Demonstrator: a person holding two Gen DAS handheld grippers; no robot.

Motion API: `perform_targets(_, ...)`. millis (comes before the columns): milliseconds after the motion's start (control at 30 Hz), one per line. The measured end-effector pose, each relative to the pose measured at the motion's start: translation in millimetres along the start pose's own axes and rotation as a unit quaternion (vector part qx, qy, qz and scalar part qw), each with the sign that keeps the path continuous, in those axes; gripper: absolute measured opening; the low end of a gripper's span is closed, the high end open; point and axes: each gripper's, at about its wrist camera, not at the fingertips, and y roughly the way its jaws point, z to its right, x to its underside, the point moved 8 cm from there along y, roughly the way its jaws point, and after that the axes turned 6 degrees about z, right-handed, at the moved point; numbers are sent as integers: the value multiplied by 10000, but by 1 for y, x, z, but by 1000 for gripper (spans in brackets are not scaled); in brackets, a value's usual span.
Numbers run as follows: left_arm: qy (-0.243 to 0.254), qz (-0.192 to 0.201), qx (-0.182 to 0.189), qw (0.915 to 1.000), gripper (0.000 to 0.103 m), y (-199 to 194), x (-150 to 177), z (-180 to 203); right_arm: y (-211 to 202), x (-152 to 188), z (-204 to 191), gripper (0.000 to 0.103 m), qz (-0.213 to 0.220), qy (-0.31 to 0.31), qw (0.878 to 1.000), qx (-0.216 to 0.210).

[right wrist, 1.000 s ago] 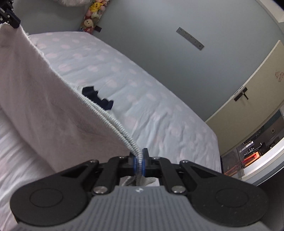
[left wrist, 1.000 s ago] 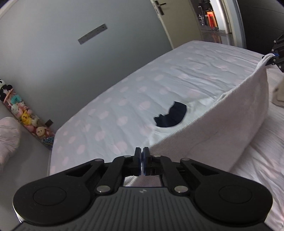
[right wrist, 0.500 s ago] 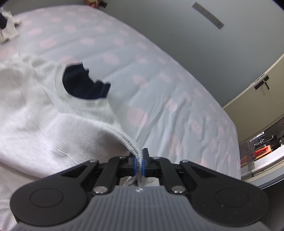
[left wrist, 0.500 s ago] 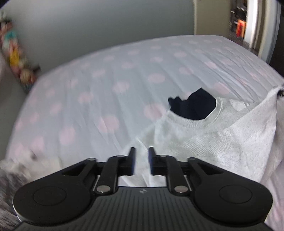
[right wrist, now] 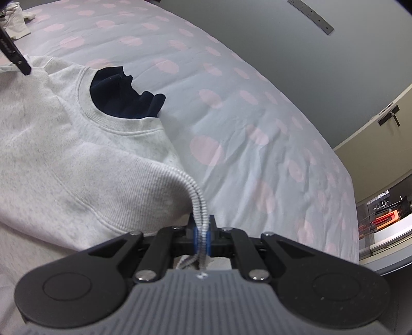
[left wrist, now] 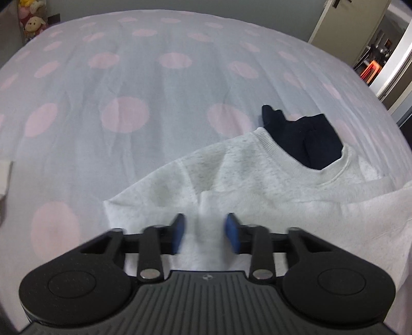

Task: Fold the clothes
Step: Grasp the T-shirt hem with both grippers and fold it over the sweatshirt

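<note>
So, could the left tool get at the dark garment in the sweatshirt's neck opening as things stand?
Probably yes. The left tool is open and holds nothing, and the dark garment lies exposed ahead of it, with only flat grey sweatshirt between them. Whether the arm reaches that far cannot be told.

Light grey sweatshirt [left wrist: 257, 180], partly folded, laid on the bed.
Ribbed hem [right wrist: 154, 180] is doubled over toward the collar [right wrist: 113, 121]; a dark navy garment [left wrist: 306, 144] is seen at the neck opening.

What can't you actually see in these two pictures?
- Sweatshirt lower half: both views, cut off by the frame and hidden under the gripper bodies.
- Dark garment: mostly hidden under the collar.
- Left gripper: fingers motion-blurred.
- Toys: left view, cut by the corner.
</note>
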Motion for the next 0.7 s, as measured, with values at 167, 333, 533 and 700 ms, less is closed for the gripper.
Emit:
perform_targets(167,482,362,-252,9979,4,-18,-1,17,-4,6,0,7,-23,34,10000,29)
perform_targets(333,632,958,-276,9930,3,-72,-9,22,-20,10,1,7,47,64,9999,105)
perform_targets(533,850,1654,-530,9811,3,-141,-25,24,-64,-2,9,7,376,54,9986,356)
perform_targets(700,904,2115,-865,9693,3,-179,-55,20,-87,-38,30,7,669,121,9959,592)
